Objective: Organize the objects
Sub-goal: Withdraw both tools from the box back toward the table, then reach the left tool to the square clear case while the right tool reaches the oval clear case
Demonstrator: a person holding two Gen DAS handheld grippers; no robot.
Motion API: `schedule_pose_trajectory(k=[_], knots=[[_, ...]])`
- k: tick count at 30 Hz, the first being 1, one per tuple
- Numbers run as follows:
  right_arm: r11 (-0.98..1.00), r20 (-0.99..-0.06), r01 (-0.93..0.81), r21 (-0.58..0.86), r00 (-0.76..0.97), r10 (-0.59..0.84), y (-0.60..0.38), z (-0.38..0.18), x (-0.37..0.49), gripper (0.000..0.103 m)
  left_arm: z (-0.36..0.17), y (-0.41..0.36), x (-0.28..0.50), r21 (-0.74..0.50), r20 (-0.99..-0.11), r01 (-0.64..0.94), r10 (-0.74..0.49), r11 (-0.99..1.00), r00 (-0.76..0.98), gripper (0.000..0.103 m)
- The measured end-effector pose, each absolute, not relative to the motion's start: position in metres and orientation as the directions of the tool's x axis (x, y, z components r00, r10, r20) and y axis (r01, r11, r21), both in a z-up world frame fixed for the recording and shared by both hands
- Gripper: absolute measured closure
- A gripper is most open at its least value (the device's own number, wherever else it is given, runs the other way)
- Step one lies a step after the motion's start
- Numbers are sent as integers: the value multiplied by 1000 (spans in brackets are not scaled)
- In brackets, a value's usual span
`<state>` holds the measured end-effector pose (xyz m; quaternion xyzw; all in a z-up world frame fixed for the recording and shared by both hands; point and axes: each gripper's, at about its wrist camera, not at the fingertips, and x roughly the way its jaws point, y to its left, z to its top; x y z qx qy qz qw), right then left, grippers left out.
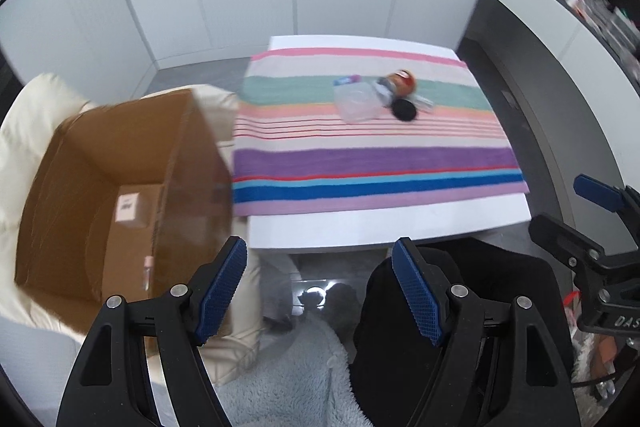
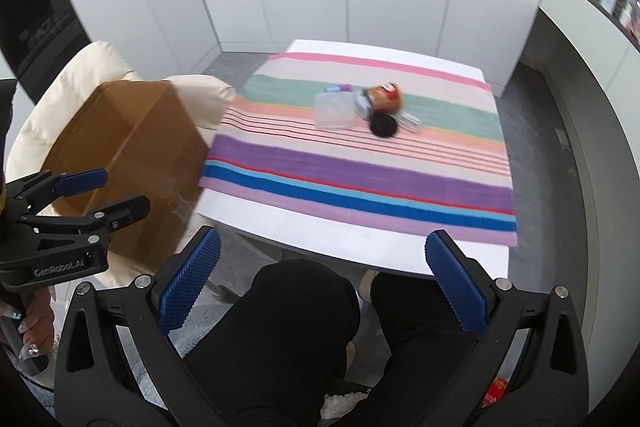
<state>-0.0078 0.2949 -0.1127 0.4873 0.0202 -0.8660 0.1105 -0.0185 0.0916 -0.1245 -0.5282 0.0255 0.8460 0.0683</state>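
Striped cloth (image 1: 372, 163), clear plastic tub (image 1: 357, 102), orange jar (image 1: 400, 83) toppled

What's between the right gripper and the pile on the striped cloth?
Nothing visible. The right gripper, jaws open, faces bare striped cloth up to the pile: clear container, black disc, orange jar.

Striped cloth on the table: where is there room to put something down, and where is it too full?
The striped cloth is bare across its near purple and blue stripes and on its left side toward the cardboard box. It is crowded on the far green stripe, where the clear container, orange jar and black lid cluster. Both grippers are open, away from it.
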Motion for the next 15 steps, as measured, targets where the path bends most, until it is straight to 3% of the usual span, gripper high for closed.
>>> schedule_pose_trajectory(k=[10,15], knots=[[-990,-863,102,97,-487,-135,349,-137,-28,0,-142,137,-51,-49,-924,-222,128,-974,-361,26],[-991,-863,65,118,-486,-134,370,-153,-53,0,-145,158,-83,4,-913,-247,97,-969,-396,26]])
